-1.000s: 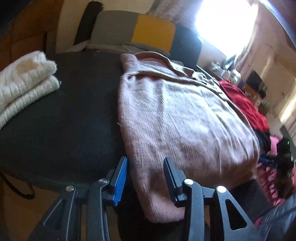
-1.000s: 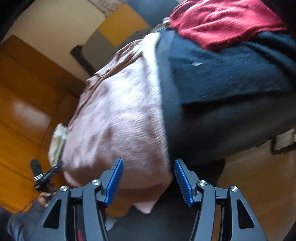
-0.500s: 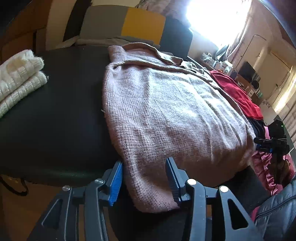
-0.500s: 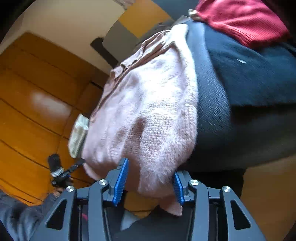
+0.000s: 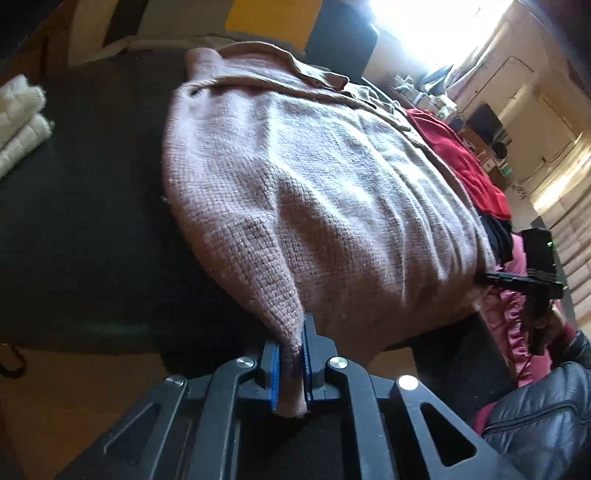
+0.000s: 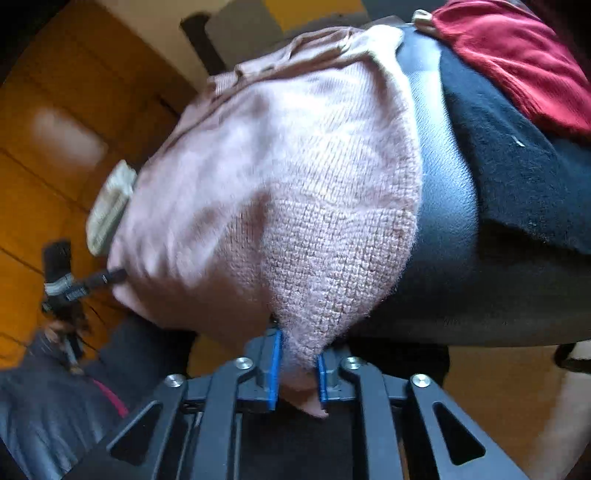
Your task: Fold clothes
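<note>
Pink sweater [image 5: 314, 206]: knitted, spread across the black desk [image 5: 92, 229], collar at the far end, its near hem hanging over the near edge toward both grippers.
Left gripper [image 5: 291, 369]: blue-padded jaws pressed together on the near left corner of the pink sweater; a small tip of knit pokes out below the pads.
Right gripper [image 6: 297, 369]: jaws pinching the near right corner of the pink sweater [image 6: 295, 192], with a thicker bunch of fabric between the pads, so they sit a little further apart than the left pair; a pointed flap of knit hangs under them.
Sweater relative to grippers: the cloth rises from each gripper up and away onto the desk, drawn into taut ridges that fan out from the left pinch point.
Desk surface: dark and matte on the left view; in the right wrist view a bare strip of it [image 6: 443, 206] shows just beside the sweater's right edge.
White knit [image 5: 20, 122]: folded, lying at the far left of the desk, well apart from the pink sweater.
Red garment [image 5: 461, 166]: lying beyond the sweater's right side, on top of dark clothing [image 6: 517, 177].
Cushions [image 5: 266, 18]: grey and yellow, behind the far end of the desk.
</note>
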Available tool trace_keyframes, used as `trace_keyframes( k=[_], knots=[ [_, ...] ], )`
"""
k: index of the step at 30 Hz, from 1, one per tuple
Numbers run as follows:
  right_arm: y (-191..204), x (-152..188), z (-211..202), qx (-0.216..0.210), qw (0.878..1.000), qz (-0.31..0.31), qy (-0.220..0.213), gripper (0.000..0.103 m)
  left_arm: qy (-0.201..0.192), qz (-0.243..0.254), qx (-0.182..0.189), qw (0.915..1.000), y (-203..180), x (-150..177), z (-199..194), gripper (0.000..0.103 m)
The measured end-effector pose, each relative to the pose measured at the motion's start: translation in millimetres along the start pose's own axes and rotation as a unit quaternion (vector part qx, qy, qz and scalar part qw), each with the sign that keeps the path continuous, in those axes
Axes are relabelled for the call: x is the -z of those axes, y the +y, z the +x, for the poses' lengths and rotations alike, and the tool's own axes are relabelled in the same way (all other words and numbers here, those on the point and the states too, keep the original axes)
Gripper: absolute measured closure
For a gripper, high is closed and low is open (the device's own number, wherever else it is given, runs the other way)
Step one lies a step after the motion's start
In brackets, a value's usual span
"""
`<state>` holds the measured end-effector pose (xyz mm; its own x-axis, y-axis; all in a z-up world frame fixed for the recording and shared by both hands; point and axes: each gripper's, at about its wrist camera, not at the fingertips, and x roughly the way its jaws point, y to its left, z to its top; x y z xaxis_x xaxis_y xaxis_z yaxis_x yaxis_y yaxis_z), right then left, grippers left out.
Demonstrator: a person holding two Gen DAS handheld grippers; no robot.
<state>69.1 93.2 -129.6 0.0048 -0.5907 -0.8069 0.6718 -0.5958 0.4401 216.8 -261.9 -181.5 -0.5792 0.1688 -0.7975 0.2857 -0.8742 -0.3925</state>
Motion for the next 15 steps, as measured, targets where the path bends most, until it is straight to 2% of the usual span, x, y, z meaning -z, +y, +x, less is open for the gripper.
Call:
trace_keyframes(
  k=[4, 7, 11, 15],
  knots=[
    [0.3, -3.0, 2.5, -0.003, 1.000, 0.011, 0.013, 0.090, -0.014, -0.012, 0.048, 0.9987, 4.7, -9.0, -14.5, 0.096],
    [6.3, -10.2, -12.5, -0.035, 0.999, 0.019, -0.009, 0.090, -0.037, -0.012, 0.099, 0.9943, 3.8, -21.2, -33.6, 0.096],
    [16.8, -30.8, -33.4, -0.091, 0.994, 0.023, -0.048, 0.090, -0.078, -0.014, 0.155, 0.9847, 5.7, -49.7, -53.8, 0.096],
    [27.4, -61.4, -38.4, -0.122, 0.989, 0.026, -0.074, 0.090, -0.128, -0.018, 0.202, 0.9709, 9.4, -90.4, -67.9, 0.096]
  ],
)
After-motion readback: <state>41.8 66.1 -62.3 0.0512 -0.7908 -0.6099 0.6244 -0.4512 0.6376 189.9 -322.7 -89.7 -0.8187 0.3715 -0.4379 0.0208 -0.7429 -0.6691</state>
